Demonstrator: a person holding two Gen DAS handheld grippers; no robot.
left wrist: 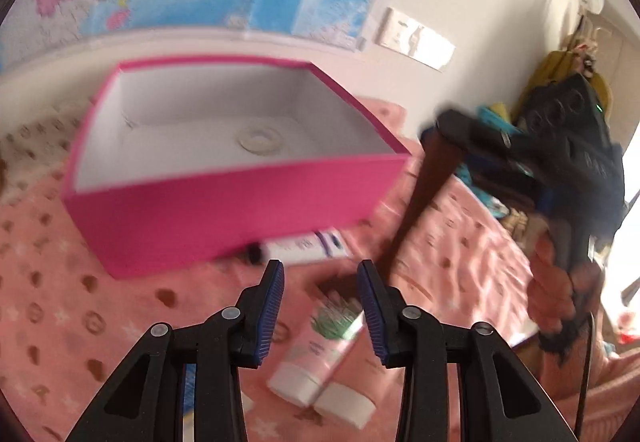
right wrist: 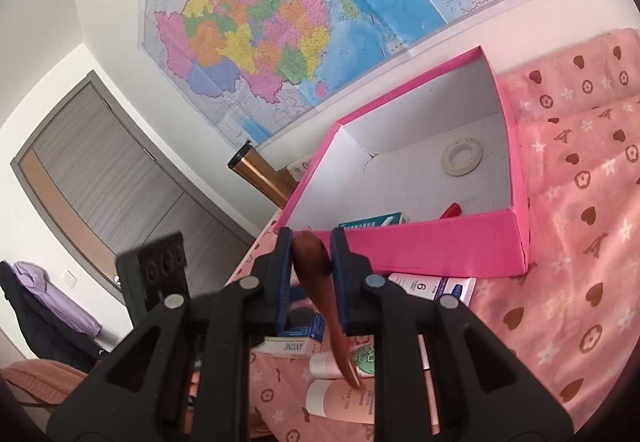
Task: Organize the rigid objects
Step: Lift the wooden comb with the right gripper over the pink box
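The wooden spoon (right wrist: 310,254) is dark reddish-brown and smooth, its rounded bowl pinched between the blue-padded fingers of the right gripper (right wrist: 308,254), the handle slanting down towards the pink tubes (right wrist: 340,398) on the bedspread (right wrist: 580,242). It hangs in the air just in front of the near wall of the pink box (right wrist: 420,250). The left gripper (left wrist: 322,306) hovers low over the same two tubes (left wrist: 320,358), its fingers set wide apart with nothing between them. From that side the right gripper (left wrist: 452,130) shows as a blurred black shape, raised and tilted, with the spoon (left wrist: 424,198) trailing down from it. Beyond, the box stands open, white inside, with a roll of tape (right wrist: 462,156) on its floor, a small teal carton (right wrist: 374,222) and something red (right wrist: 452,210) against its near wall. A white packet (right wrist: 432,288) lies just outside the box. On the far wall hangs a coloured map (right wrist: 280,22).
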